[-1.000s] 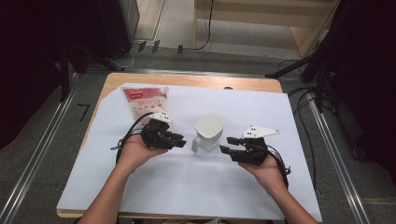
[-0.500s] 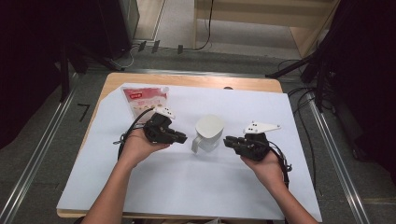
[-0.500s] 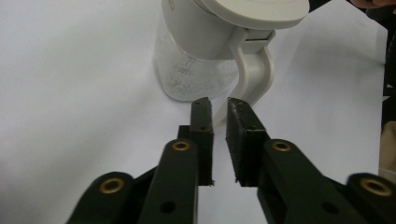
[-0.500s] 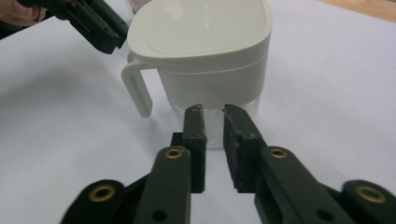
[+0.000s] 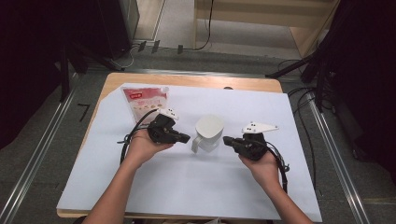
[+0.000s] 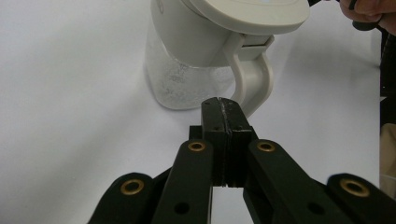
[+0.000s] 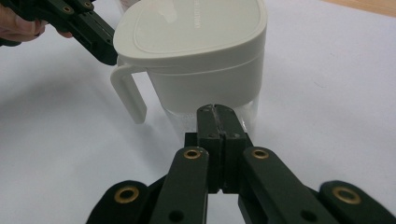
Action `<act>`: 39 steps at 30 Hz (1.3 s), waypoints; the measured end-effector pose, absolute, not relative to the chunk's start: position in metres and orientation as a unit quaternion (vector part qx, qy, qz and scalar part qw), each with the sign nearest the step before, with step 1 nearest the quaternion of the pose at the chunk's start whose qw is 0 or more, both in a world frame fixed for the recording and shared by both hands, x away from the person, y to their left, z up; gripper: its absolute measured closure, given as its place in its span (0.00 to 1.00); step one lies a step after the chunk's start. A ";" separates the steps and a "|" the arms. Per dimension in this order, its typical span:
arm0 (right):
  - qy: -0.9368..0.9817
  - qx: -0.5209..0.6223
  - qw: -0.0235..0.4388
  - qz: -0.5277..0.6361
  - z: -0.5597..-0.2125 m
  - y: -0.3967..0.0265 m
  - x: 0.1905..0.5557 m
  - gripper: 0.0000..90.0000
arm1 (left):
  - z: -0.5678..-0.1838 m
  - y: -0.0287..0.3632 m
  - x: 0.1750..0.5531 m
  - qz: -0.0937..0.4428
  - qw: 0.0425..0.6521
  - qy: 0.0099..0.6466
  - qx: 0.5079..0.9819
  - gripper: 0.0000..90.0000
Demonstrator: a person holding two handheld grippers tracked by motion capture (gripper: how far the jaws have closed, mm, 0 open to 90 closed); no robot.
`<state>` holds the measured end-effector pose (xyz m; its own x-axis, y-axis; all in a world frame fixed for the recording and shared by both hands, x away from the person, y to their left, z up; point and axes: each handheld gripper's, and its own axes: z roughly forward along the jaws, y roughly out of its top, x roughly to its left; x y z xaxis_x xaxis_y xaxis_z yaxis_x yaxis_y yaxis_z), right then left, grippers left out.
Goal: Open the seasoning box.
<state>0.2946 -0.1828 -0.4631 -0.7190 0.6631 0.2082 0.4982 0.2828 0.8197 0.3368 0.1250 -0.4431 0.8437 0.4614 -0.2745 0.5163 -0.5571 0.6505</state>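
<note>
A white lidded jug with a clear lower body stands upright in the middle of the white sheet; its handle points toward the person. My left gripper sits just left of the jug, its tips close to the handle, shut with nothing between the pads. In the left gripper view the jug rises right behind the gripper. My right gripper rests just right of the jug, also shut and empty. In the right gripper view the jug stands behind the gripper. Both pairs of jaws have just been closing.
A red and white pouch lies on the sheet at the back left, behind my left hand. The wooden table ends just beyond the sheet. Cables trail from both grippers over the sheet.
Both grippers' jaws have closed from partly open to shut, with nothing between them. The hands have stayed beside the jug, and the jug has not moved.
</note>
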 end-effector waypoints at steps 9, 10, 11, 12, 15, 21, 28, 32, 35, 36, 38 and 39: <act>0.799 0.370 0.087 0.465 -0.467 -0.173 0.300 1.00 | -0.449 0.114 0.336 -0.039 0.374 0.274 0.885 1.00; 0.799 0.370 0.087 0.466 -0.467 -0.171 0.300 1.00 | -0.448 0.114 0.337 -0.040 0.371 0.273 0.887 1.00; 0.799 0.369 0.088 0.466 -0.467 -0.171 0.300 1.00 | -0.448 0.114 0.337 -0.039 0.370 0.273 0.887 1.00; 0.800 0.368 0.086 0.465 -0.467 -0.170 0.300 1.00 | -0.448 0.114 0.336 -0.038 0.370 0.274 0.887 1.00; 0.802 0.367 0.089 0.463 -0.467 -0.169 0.300 1.00 | -0.449 0.114 0.336 -0.037 0.369 0.277 0.886 1.00; 0.800 0.371 0.089 0.463 -0.467 -0.170 0.301 1.00 | -0.451 0.110 0.335 -0.047 0.378 0.273 0.883 1.00; 0.799 0.375 0.090 0.462 -0.466 -0.170 0.301 1.00 | -0.451 0.105 0.331 -0.046 0.375 0.278 0.883 1.00; 0.798 0.377 0.094 0.461 -0.467 -0.169 0.301 1.00 | -0.449 0.101 0.327 -0.046 0.374 0.276 0.884 1.00; 0.796 0.382 0.093 0.460 -0.467 -0.169 0.303 1.00 | -0.449 0.097 0.326 -0.045 0.379 0.272 0.883 1.00; 0.796 0.383 0.093 0.460 -0.467 -0.169 0.303 1.00 | -0.449 0.097 0.325 -0.043 0.376 0.272 0.885 1.00; 0.793 0.386 0.094 0.462 -0.467 -0.169 0.305 1.00 | -0.449 0.094 0.323 -0.043 0.381 0.272 0.883 1.00; 0.791 0.389 0.093 0.463 -0.467 -0.169 0.306 1.00 | -0.449 0.093 0.322 -0.041 0.376 0.270 0.885 1.00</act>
<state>0.3055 -0.1693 -0.4672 -0.6801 0.7016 0.2127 0.5293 0.2693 0.8046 0.3223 0.0931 -0.4489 0.8504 0.4481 -0.2759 0.5096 -0.5704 0.6442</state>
